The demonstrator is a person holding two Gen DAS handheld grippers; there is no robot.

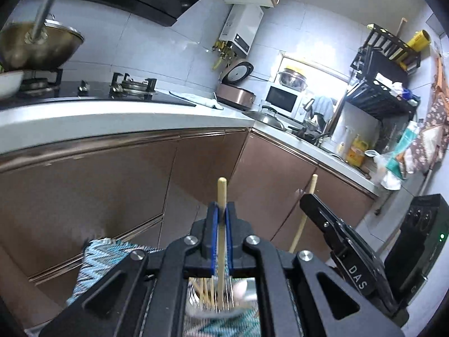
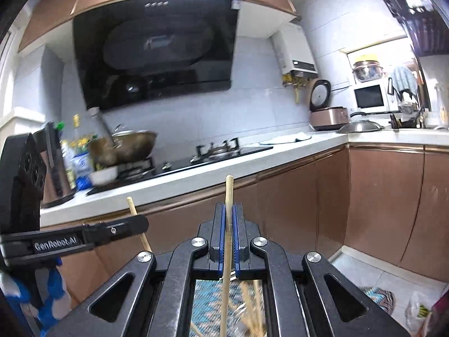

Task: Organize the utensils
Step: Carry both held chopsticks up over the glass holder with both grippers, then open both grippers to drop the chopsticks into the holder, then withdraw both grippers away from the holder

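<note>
My left gripper (image 1: 222, 207) is shut on a wooden chopstick (image 1: 222, 193) that sticks up between its blue pads. My right gripper (image 2: 229, 207) is shut on a second wooden chopstick (image 2: 228, 191), also upright. In the left wrist view the right gripper (image 1: 307, 199) shows at the right with its chopstick (image 1: 312, 185). In the right wrist view the left gripper (image 2: 144, 222) reaches in from the left with its chopstick (image 2: 132, 206). Below the left gripper, blurred, lies a bundle of more chopsticks and metal utensils (image 1: 213, 292) over a blue zigzag cloth (image 1: 92, 261).
A white countertop (image 2: 196, 179) runs along copper-coloured cabinets (image 2: 384, 196). On it stand a gas hob (image 2: 213, 151), a wok (image 2: 134, 143), bottles (image 2: 75, 151), a rice cooker (image 2: 328, 118) and a microwave (image 2: 370, 98). A range hood (image 2: 157, 53) hangs above. A black box (image 1: 415, 241) stands at the right.
</note>
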